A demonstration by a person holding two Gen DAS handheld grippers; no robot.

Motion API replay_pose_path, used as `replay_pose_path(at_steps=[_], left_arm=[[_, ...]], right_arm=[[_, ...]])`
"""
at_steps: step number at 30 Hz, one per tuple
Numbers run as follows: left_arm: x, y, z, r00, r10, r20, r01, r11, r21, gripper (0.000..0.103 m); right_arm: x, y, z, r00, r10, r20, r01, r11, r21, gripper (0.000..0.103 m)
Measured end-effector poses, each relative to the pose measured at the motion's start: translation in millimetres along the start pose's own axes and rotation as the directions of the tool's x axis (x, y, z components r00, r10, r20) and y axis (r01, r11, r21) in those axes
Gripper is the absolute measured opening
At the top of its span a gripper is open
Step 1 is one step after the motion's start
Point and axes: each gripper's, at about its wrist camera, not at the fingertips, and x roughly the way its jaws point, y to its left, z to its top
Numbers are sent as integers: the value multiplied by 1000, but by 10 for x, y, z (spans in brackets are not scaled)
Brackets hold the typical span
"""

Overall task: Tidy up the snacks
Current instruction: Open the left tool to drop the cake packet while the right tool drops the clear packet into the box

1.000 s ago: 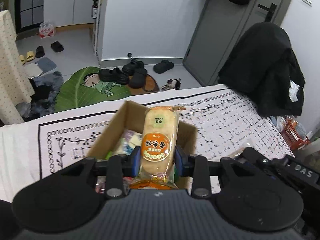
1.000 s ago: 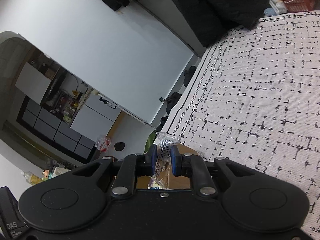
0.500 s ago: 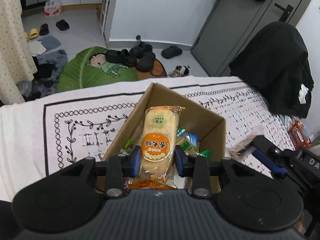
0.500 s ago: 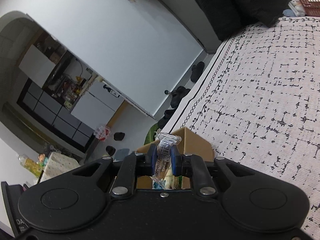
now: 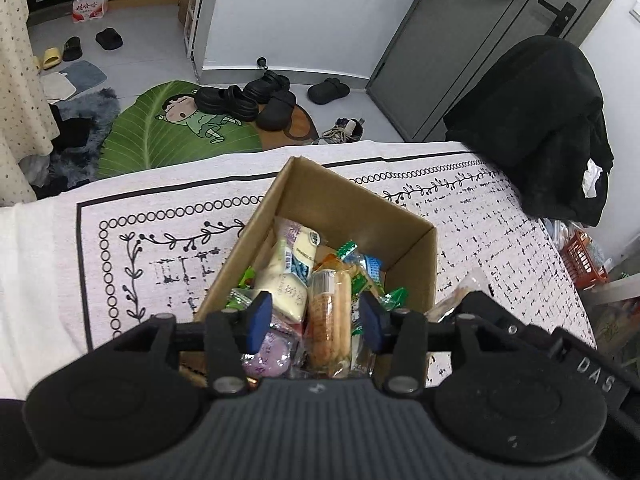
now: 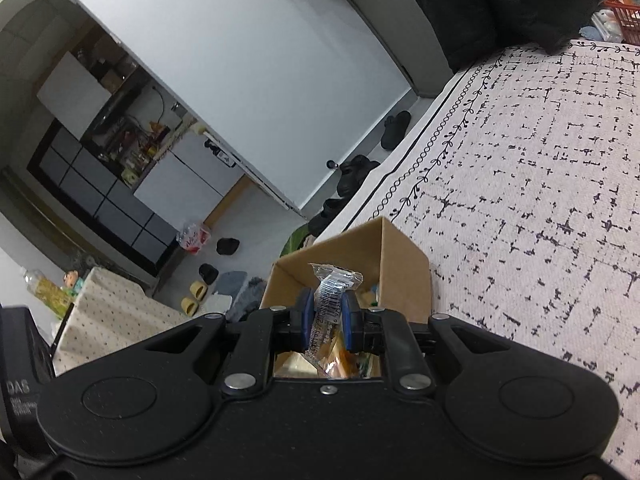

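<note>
A brown cardboard box (image 5: 412, 254) stands on the patterned tablecloth (image 5: 160, 256) and holds several snack packets. My left gripper (image 5: 314, 318) is open right above the box. The orange rice-cracker packet (image 5: 329, 316) lies between its blue pads (image 5: 258, 316), untouched by them, on top of the other snacks. My right gripper (image 6: 327, 318) is shut on a clear-wrapped snack packet (image 6: 330, 300) just above the box's near edge (image 6: 404, 272). It also shows at the right in the left wrist view (image 5: 456, 302).
A white-and-blue packet (image 5: 294, 268) and a purple packet (image 5: 268, 354) lie in the box. The table's far edge drops to a floor with a green leaf mat (image 5: 172, 136) and black shoes (image 5: 240, 100). A chair draped in black clothing (image 5: 536, 128) stands at the far right.
My left gripper has opened and let the orange packet drop into the box. Both grippers have moved closer over the box; the right one still holds its clear packet.
</note>
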Motion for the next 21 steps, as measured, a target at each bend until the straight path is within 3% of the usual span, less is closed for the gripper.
replay_pose_path(at_steps=[6, 13, 21], left_arm=[[-132, 13, -7, 1000, -14, -26, 15, 1000, 9, 62], [-302, -5, -65, 998, -26, -49, 28, 999, 42, 82], [-530, 26, -143, 997, -27, -69, 33, 996, 80, 91]], right_arm=[[-101, 111, -42, 1000, -22, -7, 22, 999, -33, 28], [-354, 177, -84, 996, -87, 25, 88, 996, -11, 29], [-674, 179, -151, 983, -183, 25, 183, 983, 3, 37]])
